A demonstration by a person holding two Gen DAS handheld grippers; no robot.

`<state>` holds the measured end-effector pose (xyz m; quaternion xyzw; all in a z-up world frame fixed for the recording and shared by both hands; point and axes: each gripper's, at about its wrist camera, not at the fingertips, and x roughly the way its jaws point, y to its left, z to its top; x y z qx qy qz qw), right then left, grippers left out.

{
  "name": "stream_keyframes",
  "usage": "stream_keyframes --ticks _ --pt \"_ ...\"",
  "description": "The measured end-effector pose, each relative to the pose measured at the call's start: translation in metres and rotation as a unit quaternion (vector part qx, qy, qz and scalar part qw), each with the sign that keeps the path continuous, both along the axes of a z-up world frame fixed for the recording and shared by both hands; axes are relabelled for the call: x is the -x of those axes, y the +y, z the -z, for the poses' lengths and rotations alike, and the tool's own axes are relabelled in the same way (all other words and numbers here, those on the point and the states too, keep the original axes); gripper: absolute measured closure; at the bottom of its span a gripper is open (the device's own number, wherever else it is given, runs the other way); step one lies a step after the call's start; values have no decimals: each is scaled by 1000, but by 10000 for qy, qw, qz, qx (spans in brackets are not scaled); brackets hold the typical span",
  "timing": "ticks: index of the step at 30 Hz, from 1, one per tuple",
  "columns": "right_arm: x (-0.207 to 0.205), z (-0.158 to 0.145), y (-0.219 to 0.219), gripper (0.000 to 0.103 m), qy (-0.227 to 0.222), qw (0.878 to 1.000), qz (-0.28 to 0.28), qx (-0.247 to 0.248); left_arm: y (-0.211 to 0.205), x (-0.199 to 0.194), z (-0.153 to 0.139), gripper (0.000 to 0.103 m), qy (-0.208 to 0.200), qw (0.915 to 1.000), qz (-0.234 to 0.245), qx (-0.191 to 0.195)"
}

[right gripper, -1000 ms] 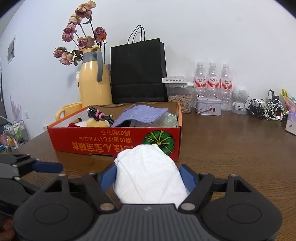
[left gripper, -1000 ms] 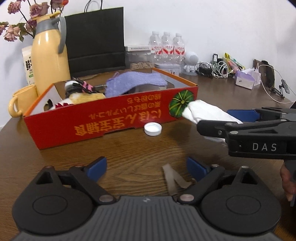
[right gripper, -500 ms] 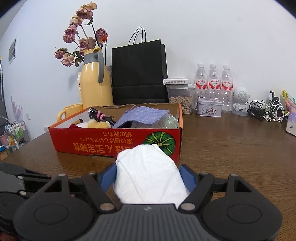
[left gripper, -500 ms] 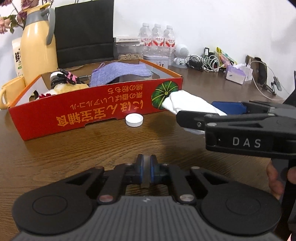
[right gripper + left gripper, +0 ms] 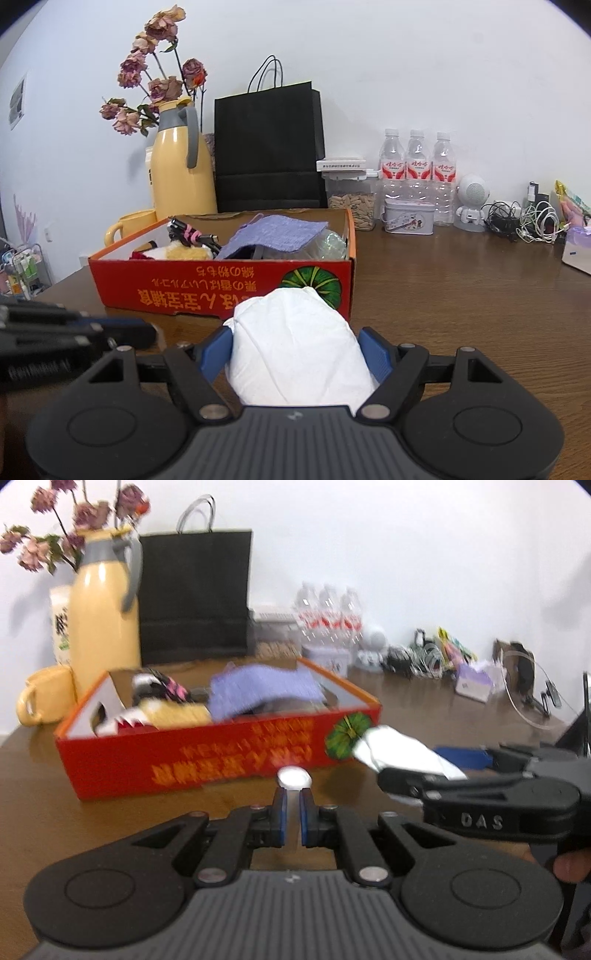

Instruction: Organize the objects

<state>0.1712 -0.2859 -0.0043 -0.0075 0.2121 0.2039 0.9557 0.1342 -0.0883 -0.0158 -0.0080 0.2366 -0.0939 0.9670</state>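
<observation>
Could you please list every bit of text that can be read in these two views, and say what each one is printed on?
"DAS": on the side of the right gripper, seen from the left wrist.
Orange characters, printed upside down, on the red box: East Asian script, too distorted to quote.
Red labels on the three water bottles: too small to read.
Strip on the white box atop the container: too small.

The box (image 5: 221, 291) was red with orange lettering and a green pumpkin print. A lilac cloth (image 5: 277, 232) lay inside it. The bundle (image 5: 299, 350) was plain white, the worktop (image 5: 461, 295) dark brown.
</observation>
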Motion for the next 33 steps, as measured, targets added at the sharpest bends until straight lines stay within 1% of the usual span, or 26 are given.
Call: stream_keyframes --ticks 5,10,12,18,22,24,27,30,33 --pt "-2 -14 11 29 -180 9998 -30 -19 23 -7 -21 95 -318 9990 -315 55" --pt "-10 -31 34 29 -346 9992 -173 34 45 -21 -41 95 -668 9958 -618 68" --pt "-15 -37 46 29 -418 9989 -221 54 52 -30 -48 95 -733 9950 -681 49" --pt "-39 -57 80 29 -620 9977 -248 76 68 -61 -52 95 -721 9931 -917 79" --pt "-65 -65 104 29 -685 9974 -179 145 78 -86 -51 95 -660 9927 -1005 122" --pt "-78 -64 115 29 -718 9970 -113 249 84 -99 -47 95 -608 9931 -984 195" --pt "-103 -59 130 29 -634 9974 -47 339 92 -114 -41 95 -543 9925 -1084 175" --pt "-120 -52 141 29 -611 9974 6 373 100 -123 -35 95 -403 9927 -1124 182" --pt "-137 -45 148 29 -518 9979 29 377 100 -128 -32 95 -431 9928 -1117 97"
